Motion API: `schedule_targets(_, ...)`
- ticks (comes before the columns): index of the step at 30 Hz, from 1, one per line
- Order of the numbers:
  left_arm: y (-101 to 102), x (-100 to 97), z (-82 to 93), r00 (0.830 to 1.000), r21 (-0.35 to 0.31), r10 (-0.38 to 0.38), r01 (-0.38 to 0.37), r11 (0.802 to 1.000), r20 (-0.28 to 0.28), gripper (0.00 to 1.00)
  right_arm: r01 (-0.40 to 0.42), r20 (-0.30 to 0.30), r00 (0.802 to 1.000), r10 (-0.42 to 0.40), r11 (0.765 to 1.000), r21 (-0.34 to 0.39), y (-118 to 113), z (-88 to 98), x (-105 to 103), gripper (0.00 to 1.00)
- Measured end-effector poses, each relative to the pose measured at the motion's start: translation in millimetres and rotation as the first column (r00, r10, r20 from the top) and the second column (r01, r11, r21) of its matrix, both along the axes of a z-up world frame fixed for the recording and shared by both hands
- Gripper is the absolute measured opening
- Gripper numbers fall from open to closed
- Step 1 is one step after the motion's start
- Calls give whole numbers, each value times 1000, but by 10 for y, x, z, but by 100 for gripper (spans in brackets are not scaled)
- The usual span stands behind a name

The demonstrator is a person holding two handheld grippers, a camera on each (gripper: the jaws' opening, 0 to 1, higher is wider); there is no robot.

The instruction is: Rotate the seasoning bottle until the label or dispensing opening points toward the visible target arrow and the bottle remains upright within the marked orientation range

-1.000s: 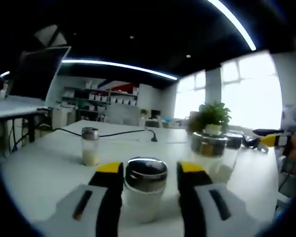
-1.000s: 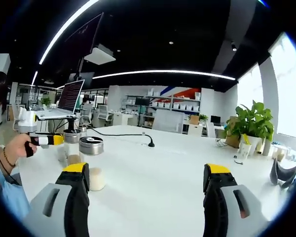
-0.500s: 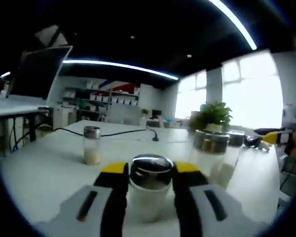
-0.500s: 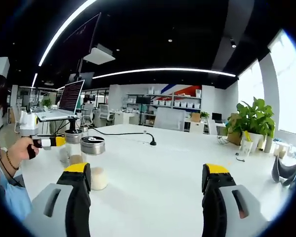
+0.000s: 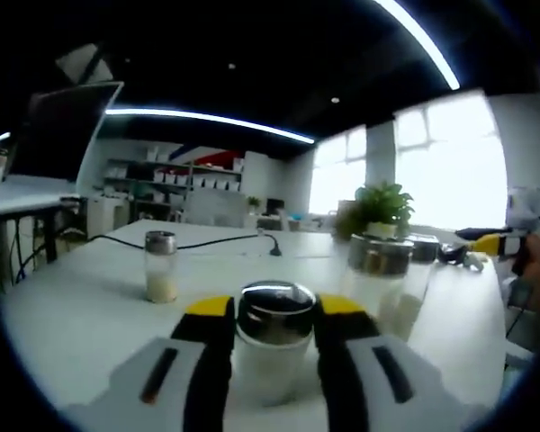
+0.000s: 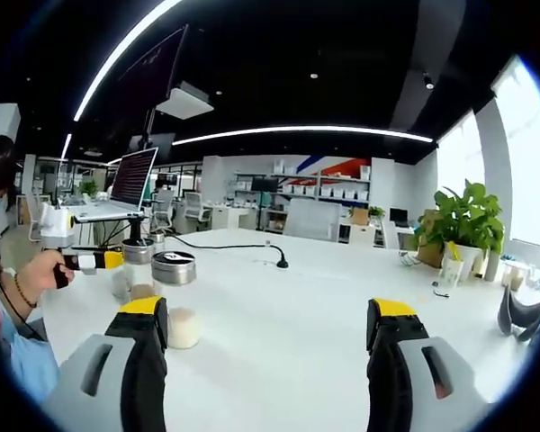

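Seasoning bottle point(image 5: 272, 342) upright on white desk point(image 5: 72, 306), clear glass with round metal cap, clamped between left gripper point(image 5: 272, 310) jaws, right gripper point(image 6: 268, 315) jaws spread wide and unloaded, second shaker point(image 5: 160, 267) standing well apart.

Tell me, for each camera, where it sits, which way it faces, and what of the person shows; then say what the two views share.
Left gripper view: rides on the left gripper, low over the white table, facing the windows and the plant; its jaws are closed on a seasoning bottle; a hand shows at right.
Right gripper view: rides on the right gripper, jaws wide apart, facing the far shelves; the person's other hand shows at left.
Shared: the table, the black cable and the plant.
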State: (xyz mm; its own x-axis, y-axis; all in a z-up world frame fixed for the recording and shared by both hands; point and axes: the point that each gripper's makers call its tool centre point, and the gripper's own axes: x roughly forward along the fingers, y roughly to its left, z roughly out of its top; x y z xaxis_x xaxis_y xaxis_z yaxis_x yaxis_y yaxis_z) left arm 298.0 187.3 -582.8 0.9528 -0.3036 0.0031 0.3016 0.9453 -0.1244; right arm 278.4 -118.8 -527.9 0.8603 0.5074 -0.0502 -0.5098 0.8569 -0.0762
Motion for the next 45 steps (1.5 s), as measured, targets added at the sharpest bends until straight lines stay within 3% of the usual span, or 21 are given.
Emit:
schedule_targets(6,-13,-10,-2,999,13,-29,29,1000,13,36,-8,2,1000,8,1000,-15,20,0,-21,93)
schedule_targets(13,-38,-26,-3,991,22,-132,132,991,20,36,-1,-5,1000,1,1000,-3,-17,-8,-5,92)
schedule_targets(17,-68,-46,-9,973,23,-232,232,972,5,36,-12,2,1000,12,1000,4,3,3,-6,92)
schedule_targets(24,-62,-64,-17,945,23,-326,326,945,8,36,-22,-4,1000,22,1000,-1,47,-12,-10,92)
schedule_targets(40,-109,-89,-35,898,26,-441,441,897,-4,36,-4,-6,1000,5,1000,10,6,-14,13,95)
schedule_targets(43,-116,-80,-47,878,29,-479,479,877,-29,36,-3,-12,1000,3,1000,16,0,-23,20,95)
schedule_targets(45,-134,-94,-61,852,42,-521,523,851,-43,36,5,-20,1000,-5,1000,12,-7,-41,27,98)
